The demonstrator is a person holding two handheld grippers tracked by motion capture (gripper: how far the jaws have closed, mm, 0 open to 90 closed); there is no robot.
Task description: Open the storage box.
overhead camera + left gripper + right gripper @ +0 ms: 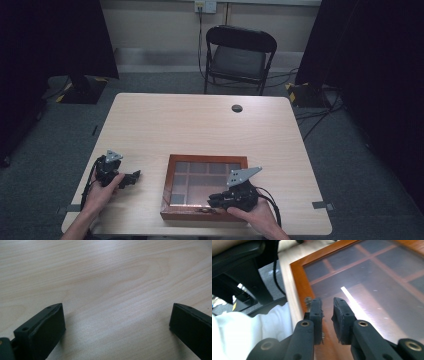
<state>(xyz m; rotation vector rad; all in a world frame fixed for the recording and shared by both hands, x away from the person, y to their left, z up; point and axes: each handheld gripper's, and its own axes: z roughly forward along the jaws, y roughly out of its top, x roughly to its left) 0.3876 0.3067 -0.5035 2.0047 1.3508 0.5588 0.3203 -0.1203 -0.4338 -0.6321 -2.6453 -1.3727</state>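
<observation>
Under the right tool (327, 315), seemingly touching, lies the wooden box (172, 162).

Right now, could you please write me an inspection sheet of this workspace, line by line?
Surface: light wooden table with a cable hole.
Job's things: wooden box with glass lid, lid down, near the front edge.
Clutter: nothing seen.
Grippers: left hand-held gripper open over bare table; right hand-held gripper nearly shut above the lid's front frame, nothing between.
Cables: floor cables at right.
Surroundings: black chair, dark curtains.
</observation>
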